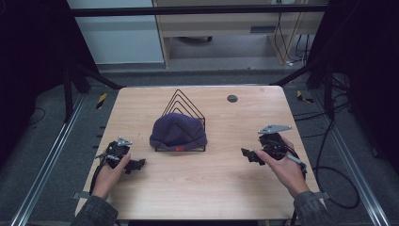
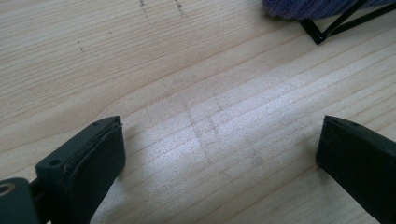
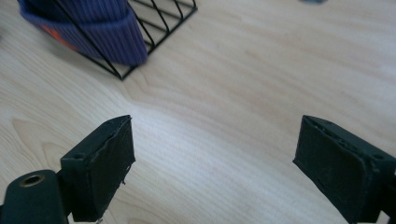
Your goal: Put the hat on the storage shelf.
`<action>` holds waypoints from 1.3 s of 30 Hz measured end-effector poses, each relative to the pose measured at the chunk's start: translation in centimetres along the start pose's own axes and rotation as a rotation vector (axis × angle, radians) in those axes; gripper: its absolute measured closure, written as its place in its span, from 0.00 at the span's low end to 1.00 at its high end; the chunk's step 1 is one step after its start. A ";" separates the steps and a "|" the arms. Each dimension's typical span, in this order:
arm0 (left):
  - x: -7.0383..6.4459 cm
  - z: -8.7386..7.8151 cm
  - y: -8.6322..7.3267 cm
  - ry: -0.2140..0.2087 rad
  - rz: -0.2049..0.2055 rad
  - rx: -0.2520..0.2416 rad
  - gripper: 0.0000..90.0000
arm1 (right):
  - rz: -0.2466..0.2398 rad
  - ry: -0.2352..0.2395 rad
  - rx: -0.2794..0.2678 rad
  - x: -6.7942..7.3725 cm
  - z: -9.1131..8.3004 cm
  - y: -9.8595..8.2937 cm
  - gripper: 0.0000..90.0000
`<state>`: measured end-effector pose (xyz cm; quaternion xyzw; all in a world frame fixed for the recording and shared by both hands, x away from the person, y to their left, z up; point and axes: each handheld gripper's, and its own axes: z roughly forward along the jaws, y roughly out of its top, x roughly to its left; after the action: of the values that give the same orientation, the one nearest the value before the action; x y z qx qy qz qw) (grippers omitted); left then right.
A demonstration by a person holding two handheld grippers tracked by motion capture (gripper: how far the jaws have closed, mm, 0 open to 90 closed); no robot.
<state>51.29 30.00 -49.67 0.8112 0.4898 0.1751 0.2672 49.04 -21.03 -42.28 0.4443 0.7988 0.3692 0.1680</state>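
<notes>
A dark blue knit hat (image 1: 178, 131) with a small red mark sits on a black wire rack (image 1: 183, 104) at the middle of the wooden table (image 1: 211, 188). My left gripper (image 1: 136, 165) rests low at the table's left, open, with bare wood between its jaws. My right gripper (image 1: 248, 155) lies at the right, open too, holding nothing. In the left gripper view the hat's edge (image 2: 308, 7) and a rack corner (image 2: 322, 33) show at the top right. In the right gripper view the hat (image 3: 93, 28) in the rack (image 3: 159, 23) is at the top left.
A small dark round disc (image 1: 232, 98) is set into the table near its back right. Metal rails run along both sides of the table, and cables trail on the floor to the right. Wide bare wood lies in front of the rack.
</notes>
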 end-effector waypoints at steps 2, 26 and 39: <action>0.0 0.0 0.0 0.001 0.001 -0.002 0.00 | 0.010 -0.003 0.014 -0.1 0.7 -0.8 0.14; -0.1 0.1 -0.2 -0.009 0.002 -0.014 0.00 | 0.068 -0.059 0.087 -0.9 5.4 -3.7 0.15; -0.1 0.1 -0.1 -0.010 0.010 -0.018 0.00 | 0.035 -0.131 0.057 0.0 6.6 -5.4 0.11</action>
<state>51.22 29.88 -49.85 0.8120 0.4827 0.1767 0.2763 49.82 -19.95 -50.66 0.4861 0.7884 0.3193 0.2006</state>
